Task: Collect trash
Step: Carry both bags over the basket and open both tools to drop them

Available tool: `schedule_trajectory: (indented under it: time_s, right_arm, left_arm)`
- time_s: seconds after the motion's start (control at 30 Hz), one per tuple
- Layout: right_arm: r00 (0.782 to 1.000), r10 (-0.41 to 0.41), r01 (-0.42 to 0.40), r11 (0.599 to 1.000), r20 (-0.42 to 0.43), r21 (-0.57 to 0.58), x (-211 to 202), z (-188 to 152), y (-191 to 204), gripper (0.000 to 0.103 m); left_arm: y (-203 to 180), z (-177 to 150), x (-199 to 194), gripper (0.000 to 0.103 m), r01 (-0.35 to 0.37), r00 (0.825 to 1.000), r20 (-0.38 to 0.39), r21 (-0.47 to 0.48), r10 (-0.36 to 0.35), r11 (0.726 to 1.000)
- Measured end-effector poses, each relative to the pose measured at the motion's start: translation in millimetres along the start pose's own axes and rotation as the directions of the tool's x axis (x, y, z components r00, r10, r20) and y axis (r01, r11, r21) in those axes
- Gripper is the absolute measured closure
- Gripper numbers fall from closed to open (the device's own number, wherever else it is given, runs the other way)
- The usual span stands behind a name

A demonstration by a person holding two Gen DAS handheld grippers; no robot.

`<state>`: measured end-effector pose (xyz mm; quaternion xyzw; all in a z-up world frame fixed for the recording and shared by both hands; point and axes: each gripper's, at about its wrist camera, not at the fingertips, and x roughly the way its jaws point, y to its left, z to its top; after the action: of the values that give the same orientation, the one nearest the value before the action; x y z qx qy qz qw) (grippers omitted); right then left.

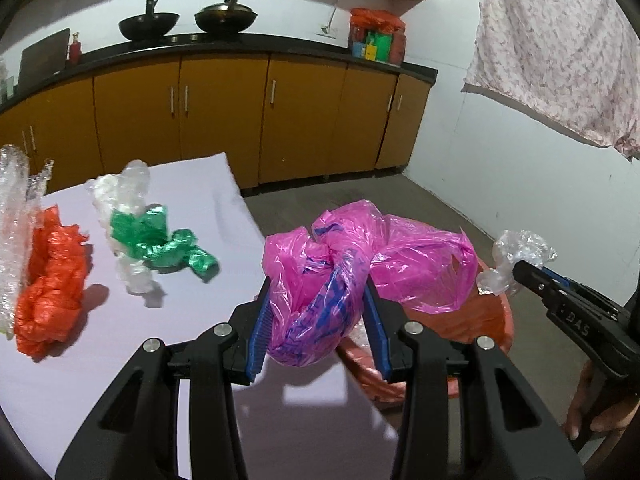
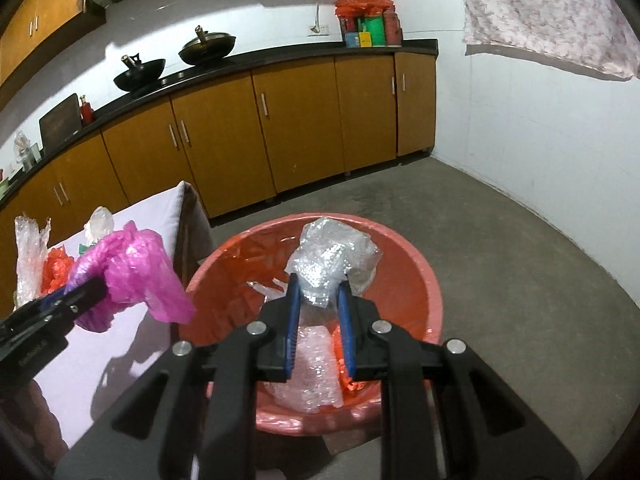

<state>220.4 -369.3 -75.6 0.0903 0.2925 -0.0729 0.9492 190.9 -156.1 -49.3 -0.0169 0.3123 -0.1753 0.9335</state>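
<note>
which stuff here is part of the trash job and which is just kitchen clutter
Job:
pink bag in left gripper
bubble wrap in right gripper
red basin
orange bag, green wrapper, clear plastic on the white table

Lying about:
two woks
hanging cloth
counter packets

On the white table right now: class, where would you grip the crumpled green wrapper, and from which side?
Grip the green wrapper at its raised, bunched middle, coming from above, jaws across its narrow width. Its left end touches clear plastic, so a side approach would likely catch that too.
</note>
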Motion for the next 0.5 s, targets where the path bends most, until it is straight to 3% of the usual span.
schedule_trajectory:
  time_s: [0.5]
  right_arm:
    - [1.000, 0.022, -0.023, 0.999, 0.021, 0.048, -2, 4, -18, 0.084]
  left_arm:
    - [-30, 4, 33, 0.060, 0.019, 0.999, -0.029, 0.018, -0.018, 1.000]
